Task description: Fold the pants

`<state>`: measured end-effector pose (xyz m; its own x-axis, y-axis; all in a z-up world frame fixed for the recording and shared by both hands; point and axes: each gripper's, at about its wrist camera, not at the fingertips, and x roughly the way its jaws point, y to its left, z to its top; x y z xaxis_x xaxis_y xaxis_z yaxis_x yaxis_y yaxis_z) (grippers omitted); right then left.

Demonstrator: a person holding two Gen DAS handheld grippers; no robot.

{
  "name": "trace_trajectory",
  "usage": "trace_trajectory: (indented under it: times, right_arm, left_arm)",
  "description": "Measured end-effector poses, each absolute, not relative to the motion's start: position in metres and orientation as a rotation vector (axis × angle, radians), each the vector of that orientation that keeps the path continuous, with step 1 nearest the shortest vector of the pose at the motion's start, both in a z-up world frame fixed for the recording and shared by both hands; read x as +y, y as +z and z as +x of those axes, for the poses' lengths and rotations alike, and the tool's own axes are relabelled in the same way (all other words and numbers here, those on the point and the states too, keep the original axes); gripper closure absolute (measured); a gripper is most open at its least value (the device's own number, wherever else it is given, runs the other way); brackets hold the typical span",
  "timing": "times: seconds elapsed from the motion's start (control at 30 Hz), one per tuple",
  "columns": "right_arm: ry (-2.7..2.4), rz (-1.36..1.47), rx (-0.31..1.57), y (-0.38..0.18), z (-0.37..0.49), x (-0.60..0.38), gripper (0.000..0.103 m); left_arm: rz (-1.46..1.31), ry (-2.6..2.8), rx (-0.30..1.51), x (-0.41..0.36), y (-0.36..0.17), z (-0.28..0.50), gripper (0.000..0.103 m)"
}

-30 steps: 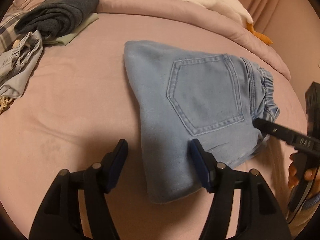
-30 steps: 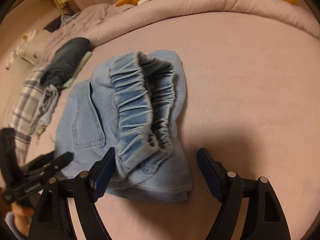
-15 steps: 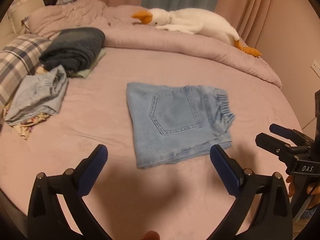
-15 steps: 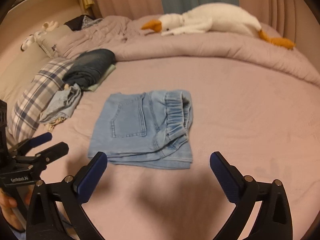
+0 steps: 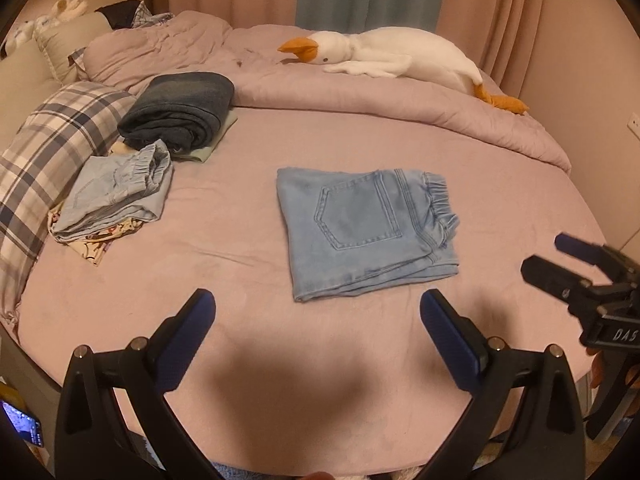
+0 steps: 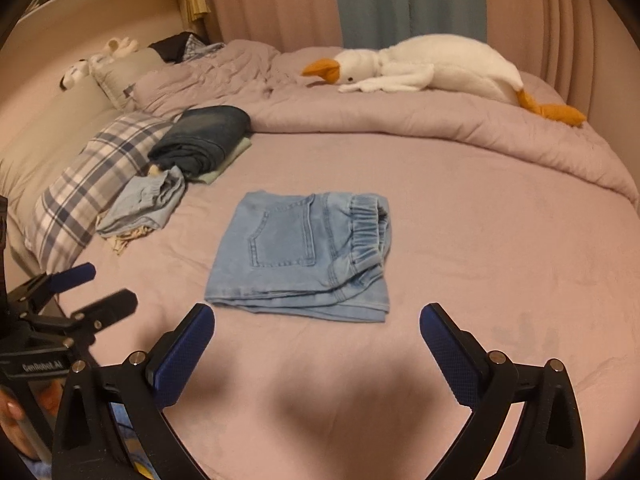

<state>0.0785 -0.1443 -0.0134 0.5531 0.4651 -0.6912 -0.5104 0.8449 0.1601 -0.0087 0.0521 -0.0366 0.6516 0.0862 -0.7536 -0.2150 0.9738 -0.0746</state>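
Note:
Light blue denim pants [image 5: 368, 232] [image 6: 304, 252] lie folded into a compact rectangle on the pink bed, back pocket up, elastic waistband at the right. My left gripper [image 5: 318, 310] hovers open near the bed's front edge, well short of the pants, with nothing between its fingers. My right gripper [image 6: 316, 320] is open too, pulled back the same way and holding nothing. Each gripper shows in the other's view: the right one [image 5: 560, 256] at the right edge, the left one [image 6: 96, 288] at the lower left.
Folded dark jeans [image 5: 180, 110] and a folded pale blue garment [image 5: 116, 192] sit at the left by a plaid pillow [image 5: 52, 140]. A white goose plush [image 5: 392, 56] lies on the bunched duvet [image 5: 360, 96] at the back. Pink sheet [image 5: 240, 240] surrounds the pants.
Both grippers have drawn back and up from the pants, which now lie free on the bed. Both pairs of fingers have spread wider.

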Motion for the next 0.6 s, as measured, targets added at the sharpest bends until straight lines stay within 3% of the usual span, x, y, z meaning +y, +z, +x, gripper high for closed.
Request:
trace_trajectory:
  times: [0.6]
  right_arm:
    - [0.571, -0.035, 0.786, -0.007, 0.071, -0.145, 0.001]
  left_arm:
    - [-0.137, 0.147, 0.824, 0.037, -0.029, -0.015, 0.001]
